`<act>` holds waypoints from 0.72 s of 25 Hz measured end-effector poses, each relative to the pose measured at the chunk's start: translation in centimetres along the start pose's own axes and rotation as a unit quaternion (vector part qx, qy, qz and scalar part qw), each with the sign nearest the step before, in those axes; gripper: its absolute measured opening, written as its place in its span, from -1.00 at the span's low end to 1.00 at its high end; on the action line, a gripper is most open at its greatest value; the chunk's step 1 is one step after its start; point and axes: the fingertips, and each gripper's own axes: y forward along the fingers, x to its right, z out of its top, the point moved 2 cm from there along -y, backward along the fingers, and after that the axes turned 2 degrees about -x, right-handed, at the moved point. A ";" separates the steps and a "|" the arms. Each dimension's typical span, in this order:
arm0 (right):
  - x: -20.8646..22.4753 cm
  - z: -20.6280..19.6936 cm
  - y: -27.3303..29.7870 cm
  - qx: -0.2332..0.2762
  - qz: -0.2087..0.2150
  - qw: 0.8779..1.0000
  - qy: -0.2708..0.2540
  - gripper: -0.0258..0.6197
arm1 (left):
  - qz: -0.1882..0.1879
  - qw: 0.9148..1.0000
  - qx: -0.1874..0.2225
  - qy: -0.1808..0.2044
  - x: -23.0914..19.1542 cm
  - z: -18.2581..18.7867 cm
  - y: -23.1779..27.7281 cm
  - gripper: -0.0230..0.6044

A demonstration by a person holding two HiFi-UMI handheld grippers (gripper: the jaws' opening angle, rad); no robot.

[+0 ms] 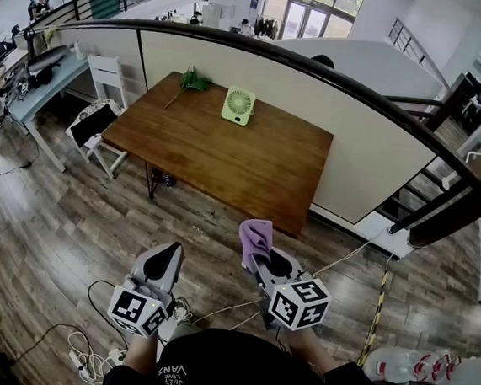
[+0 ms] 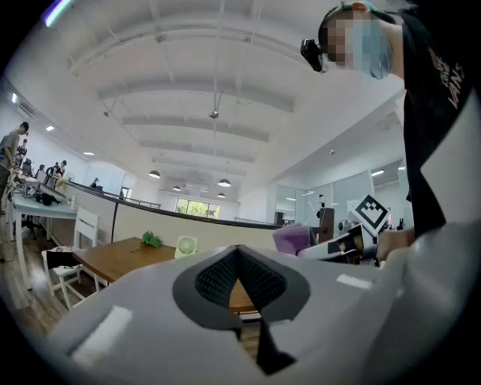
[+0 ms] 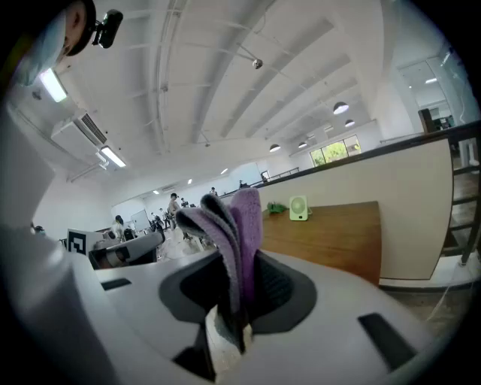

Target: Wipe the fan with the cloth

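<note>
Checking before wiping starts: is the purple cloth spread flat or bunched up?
Bunched. The purple cloth stands in upright folds, pinched between the right gripper's closed jaws.

A large open-plan office; desks (image 1: 48,80) crowded with gear line the left side, with people (image 1: 37,4) about them; a curved partition wall (image 1: 370,166) with a dark rail fences off a wooden tabletop (image 1: 227,161) and a white chair (image 1: 108,77); plank floor (image 1: 52,220), staircase (image 1: 435,198), glass doors (image 1: 304,20), high ribbed ceiling (image 2: 210,90) with round lamps (image 2: 224,183).
</note>
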 end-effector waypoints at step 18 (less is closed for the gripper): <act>-1.9 -0.8 11.6 0.020 -0.113 0.991 0.063 -0.59 | -0.064 0.998 -0.023 -0.010 -14.8 -1.5 1.7 -0.89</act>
